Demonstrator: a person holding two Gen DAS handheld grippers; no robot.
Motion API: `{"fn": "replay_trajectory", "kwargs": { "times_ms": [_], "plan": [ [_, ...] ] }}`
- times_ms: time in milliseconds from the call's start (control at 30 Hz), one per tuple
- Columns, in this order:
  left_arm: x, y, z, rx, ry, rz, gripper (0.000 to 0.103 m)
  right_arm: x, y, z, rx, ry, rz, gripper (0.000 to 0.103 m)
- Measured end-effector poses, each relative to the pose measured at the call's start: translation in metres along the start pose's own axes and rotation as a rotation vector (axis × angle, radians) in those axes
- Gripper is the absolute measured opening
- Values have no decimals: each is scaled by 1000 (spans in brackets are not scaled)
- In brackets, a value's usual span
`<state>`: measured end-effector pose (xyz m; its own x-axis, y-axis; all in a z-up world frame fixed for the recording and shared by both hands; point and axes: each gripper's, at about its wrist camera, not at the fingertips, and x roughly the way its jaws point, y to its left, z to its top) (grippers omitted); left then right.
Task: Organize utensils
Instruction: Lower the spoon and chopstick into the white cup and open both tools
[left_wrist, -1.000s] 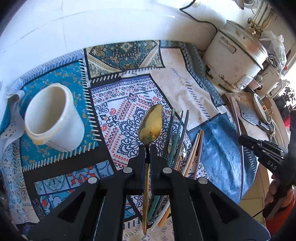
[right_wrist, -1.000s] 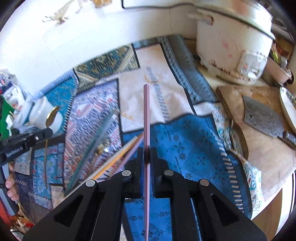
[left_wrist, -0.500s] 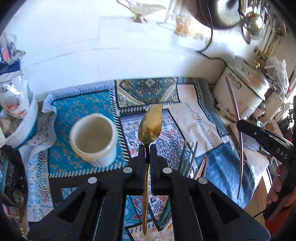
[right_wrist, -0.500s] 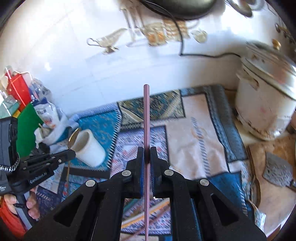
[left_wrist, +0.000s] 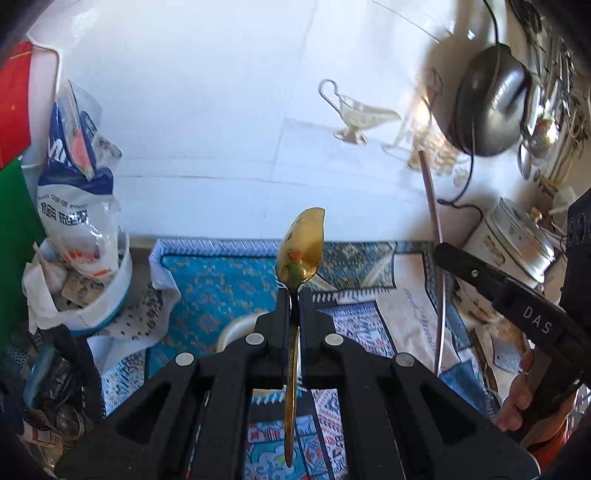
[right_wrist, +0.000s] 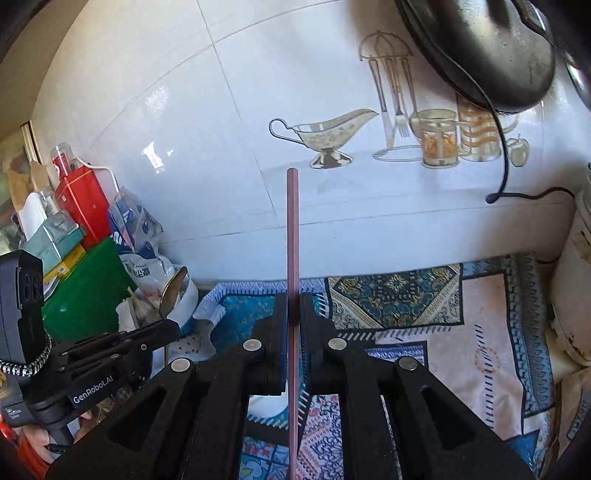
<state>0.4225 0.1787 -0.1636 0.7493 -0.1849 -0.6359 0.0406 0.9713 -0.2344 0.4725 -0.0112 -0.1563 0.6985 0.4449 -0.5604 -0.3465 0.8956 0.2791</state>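
- Golden metal: our left gripper (left_wrist: 293, 295) is clamped on the neck of a gold spoon (left_wrist: 301, 249), whose polished oval bowl stands up past the fingertips while the thin handle runs back down between the black plastic fingers.
- Just under that gripper we see the rim of a white ceramic cup (left_wrist: 236, 328), mostly hidden behind the fingers, standing on the patterned cloth (left_wrist: 207, 291) toward its back left part.
- Our right gripper (right_wrist: 293, 306) is pinched on a slim pink chopstick (right_wrist: 292, 229), a straight matte rod that sticks far out ahead of the fingertips and also trails back between them.
- From the left wrist camera, the same chopstick (left_wrist: 432, 221) shows as a thin, dark line rising from the right gripper (left_wrist: 447, 254) at the cloth's right side.
- From the right wrist camera, the left gripper (right_wrist: 166, 325) sits off the cloth's left edge with the spoon's bowl (right_wrist: 173, 291) above it.
- We see the cloth as a woven patchwork of blue, cream and red panels lying against a glossy white tiled wall (right_wrist: 221, 129).
- A cream rice cooker (left_wrist: 513, 243) with a metal lid stands near the cloth's back right corner.
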Motion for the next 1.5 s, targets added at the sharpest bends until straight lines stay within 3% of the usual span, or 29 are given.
{"fn": "replay_trajectory", "kwargs": {
  "times_ms": [367, 567, 767, 1133, 1500],
  "plan": [
    [31, 36, 23, -118, -106, 48, 2, 59, 16, 24, 24, -101, 70, 6],
    [52, 54, 19, -163, -139, 62, 2, 90, 27, 14, 24, -143, 93, 6],
    [67, 64, 9, -179, -164, 64, 2, 114, 34, -5, -2, -118, 100, 6],
    [78, 62, -21, -143, -36, 73, 2, 112, 32, -32, -94, 48, 92, 6],
    [66, 51, -32, -111, 93, 116, 3, 89, 30, -36, -137, 190, 85, 6]
  ]
}}
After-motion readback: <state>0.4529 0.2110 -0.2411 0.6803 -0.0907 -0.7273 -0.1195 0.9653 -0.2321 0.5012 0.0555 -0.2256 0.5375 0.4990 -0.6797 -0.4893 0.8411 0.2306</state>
